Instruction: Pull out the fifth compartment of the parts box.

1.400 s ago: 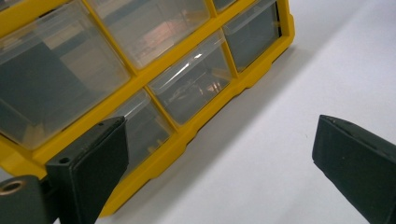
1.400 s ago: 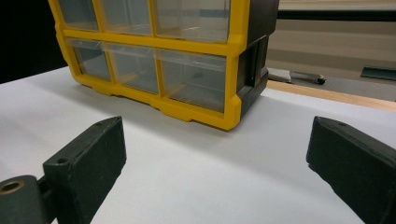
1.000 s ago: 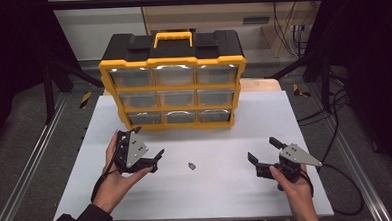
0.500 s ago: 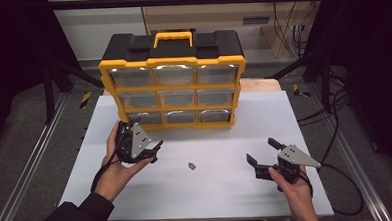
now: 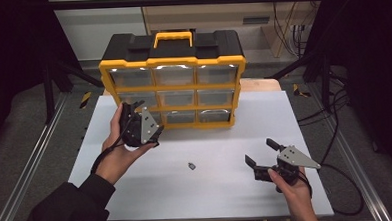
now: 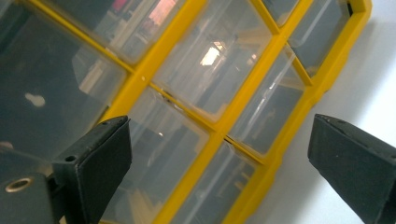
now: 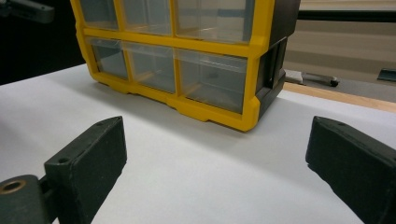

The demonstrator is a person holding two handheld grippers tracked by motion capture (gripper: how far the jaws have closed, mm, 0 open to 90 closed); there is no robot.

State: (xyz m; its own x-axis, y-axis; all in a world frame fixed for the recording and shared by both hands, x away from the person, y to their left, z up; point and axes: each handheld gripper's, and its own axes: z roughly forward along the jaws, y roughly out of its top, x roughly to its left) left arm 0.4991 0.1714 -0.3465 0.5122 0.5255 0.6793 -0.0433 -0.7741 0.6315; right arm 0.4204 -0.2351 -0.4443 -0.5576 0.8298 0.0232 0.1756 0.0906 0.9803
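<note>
Yellow-framed drawer cabinet (image 5: 173, 86) stands at the back of the white surface (image 5: 212, 190), and the left tool (image 5: 137, 124), jaws spread, has risen to its lower-left drawers, likely to open one, while the right tool (image 5: 263, 155) waits spread and empty.

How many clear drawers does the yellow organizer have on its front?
9: three rows of three in the yellow organizer; the left gripper partly hides the lower left ones.
</note>
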